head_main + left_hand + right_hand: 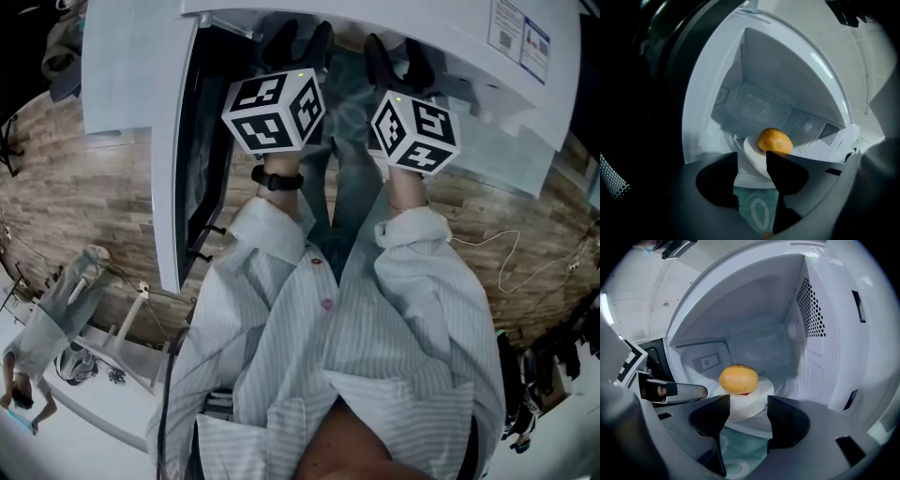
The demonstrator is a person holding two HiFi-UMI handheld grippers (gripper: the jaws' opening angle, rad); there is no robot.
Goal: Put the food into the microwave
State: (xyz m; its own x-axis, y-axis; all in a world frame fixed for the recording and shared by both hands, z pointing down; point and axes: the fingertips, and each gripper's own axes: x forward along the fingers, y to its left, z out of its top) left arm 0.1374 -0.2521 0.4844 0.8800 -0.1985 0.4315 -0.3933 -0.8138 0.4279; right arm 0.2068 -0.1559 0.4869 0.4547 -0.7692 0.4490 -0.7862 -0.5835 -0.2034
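Inside the microwave [754,301]: the food [738,378] sits on a white plate [757,401] on the floor of the box. The placing looks done, with backing out and shutting still to do.
Door [178,187]: swung open at the microwave's left side.
Plate: close to the microwave's front opening, just beyond both sets of jaws.
Food: round and orange-yellow, resting at the plate's middle with nothing gripping it.
Left gripper [752,161]: at the microwave's mouth on the door side, jaws spread and pinching nothing.
Right gripper [748,404]: at the microwave's mouth, jaws spread wide and empty.
Risk, plate: if you pull back low, a jaw tip could hook the rim and drag the plate toward the microwave's front lip.
Risk, food: a knock to the plate could roll it off, since it is round and loose.
Risk, door: the left gripper is near the door, so a sideways swing could bump it. If the plate overhangs the lip, the door may strike it when shut.
Room: there is plenty above the food and toward the microwave's vented right wall, but little at the front lip. Lift, then draw straight back.
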